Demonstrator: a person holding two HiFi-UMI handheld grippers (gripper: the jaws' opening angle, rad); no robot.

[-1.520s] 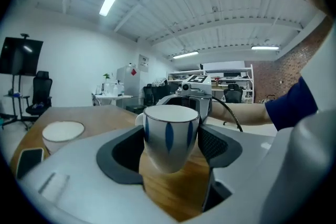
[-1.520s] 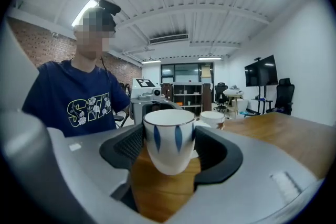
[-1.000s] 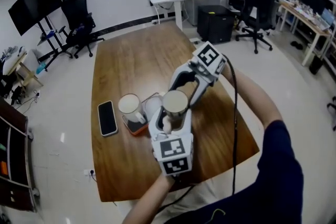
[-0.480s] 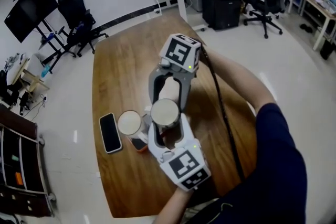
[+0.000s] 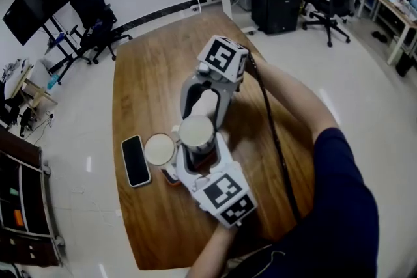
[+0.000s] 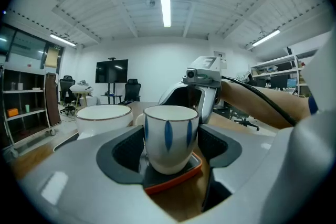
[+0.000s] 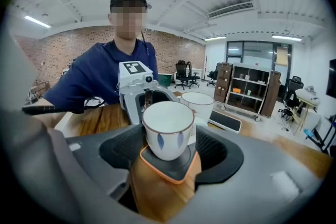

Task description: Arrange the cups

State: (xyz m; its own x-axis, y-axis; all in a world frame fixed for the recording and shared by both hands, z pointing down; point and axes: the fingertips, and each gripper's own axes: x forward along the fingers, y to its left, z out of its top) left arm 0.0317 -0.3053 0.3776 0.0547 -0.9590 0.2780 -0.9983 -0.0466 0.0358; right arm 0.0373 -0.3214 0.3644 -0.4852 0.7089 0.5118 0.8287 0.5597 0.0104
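Observation:
A white cup (image 5: 197, 132) with blue leaf marks stands between my two grippers, which face each other across it. In the left gripper view this cup (image 6: 170, 136) rests on a dark coaster (image 6: 178, 178) with an orange rim, and the left gripper (image 6: 169, 144) has its pads against the cup's sides. My right gripper (image 7: 167, 147) likewise closes on the cup (image 7: 168, 128) from the far side. In the head view the left gripper (image 5: 197, 145) reaches in from below and the right gripper (image 5: 201, 119) from above. A second white cup (image 5: 159, 149) stands just left of them.
A black phone (image 5: 135, 161) lies left of the second cup, near the wooden table's (image 5: 163, 68) left edge. The table's far half is bare wood. Office chairs, a monitor stand and desks stand on the floor around it.
Both grippers have carried the blue-marked cup to the left and slightly down, so it now sits close beside the second cup. The jaws kept the same width.

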